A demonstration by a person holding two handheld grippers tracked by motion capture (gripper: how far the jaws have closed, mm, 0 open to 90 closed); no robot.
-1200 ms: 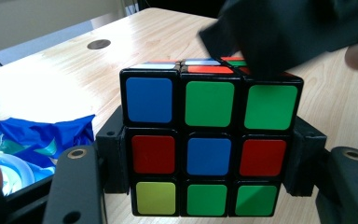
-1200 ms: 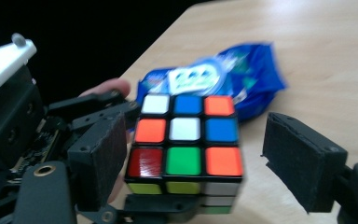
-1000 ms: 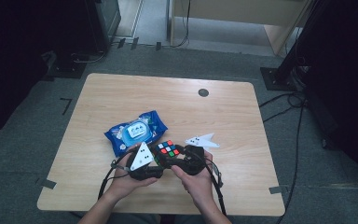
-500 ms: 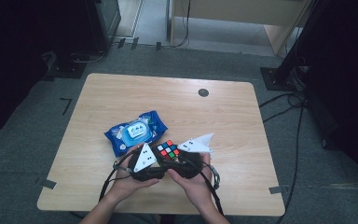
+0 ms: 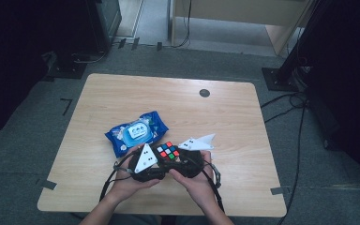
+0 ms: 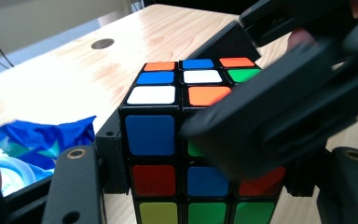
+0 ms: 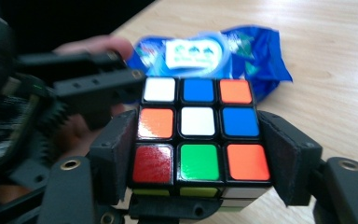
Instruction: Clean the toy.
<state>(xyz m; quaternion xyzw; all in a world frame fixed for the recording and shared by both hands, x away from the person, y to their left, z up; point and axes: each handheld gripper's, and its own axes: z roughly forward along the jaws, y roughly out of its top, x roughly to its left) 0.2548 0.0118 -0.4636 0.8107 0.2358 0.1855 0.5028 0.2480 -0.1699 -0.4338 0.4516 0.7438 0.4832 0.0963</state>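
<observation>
Black tools (image 5: 168, 164), brass screws, grey triangular plates (image 5: 145, 158), black trailing cables (image 5: 107, 184).

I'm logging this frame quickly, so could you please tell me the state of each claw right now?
Left claw: closed on the Rubik's cube.
Right claw: closed on the same Rubik's cube, a pad against each side.

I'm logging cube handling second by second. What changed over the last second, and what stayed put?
The right gripper tilted: its grey plate, lying farther out a second ago, rose and now sits close above the hand. Both hands drew slightly nearer the person. The cube stayed clamped between the left gripper and the right one. The blue wipes pack did not move on the table.
</observation>
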